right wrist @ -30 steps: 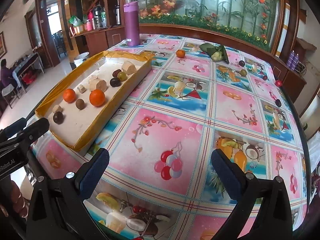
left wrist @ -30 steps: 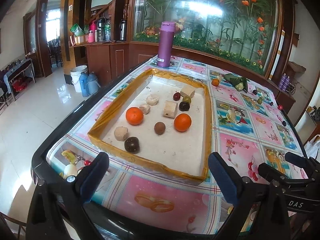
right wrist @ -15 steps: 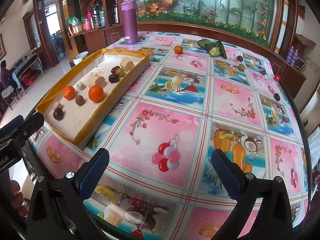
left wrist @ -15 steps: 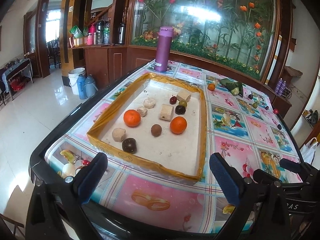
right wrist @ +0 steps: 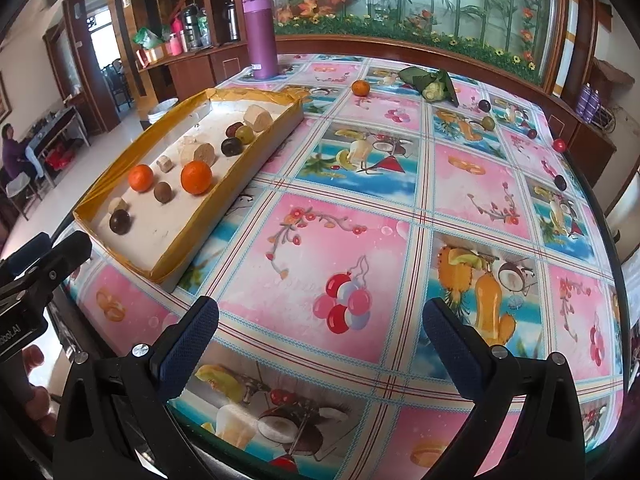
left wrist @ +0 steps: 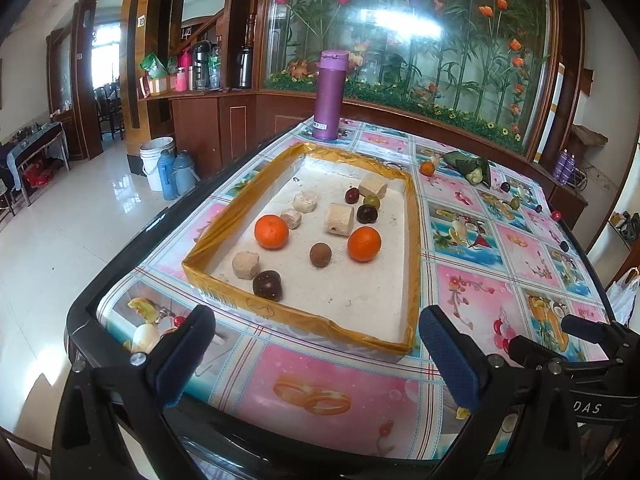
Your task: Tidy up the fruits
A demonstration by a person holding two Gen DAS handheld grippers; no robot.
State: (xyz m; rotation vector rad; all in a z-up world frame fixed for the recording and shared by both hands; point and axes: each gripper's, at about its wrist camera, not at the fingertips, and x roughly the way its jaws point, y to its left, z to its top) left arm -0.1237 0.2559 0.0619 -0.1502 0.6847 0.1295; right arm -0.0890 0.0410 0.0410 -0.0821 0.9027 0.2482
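A shallow tray with a yellow taped rim (left wrist: 414, 248) (right wrist: 224, 200) lies on the table's left side. It holds two oranges (left wrist: 271, 232) (left wrist: 363, 243), dark and brown round fruits (left wrist: 267, 285) and several beige chunks (left wrist: 340, 219). One orange (right wrist: 360, 88) and several small dark and green fruits (right wrist: 488, 122) lie loose on the far right of the table. My left gripper (left wrist: 316, 340) is open and empty, in front of the tray's near end. My right gripper (right wrist: 320, 328) is open and empty over the tablecloth, right of the tray.
A purple flask (left wrist: 328, 96) stands beyond the tray. A green leaf bundle (right wrist: 430, 82) lies at the far side. The table has a dark raised edge (left wrist: 132, 248). The other gripper shows at the left edge of the right wrist view (right wrist: 36, 276).
Both grippers have drawn back and risen slightly, so the table and tray look a little farther. Nothing on the table moved.
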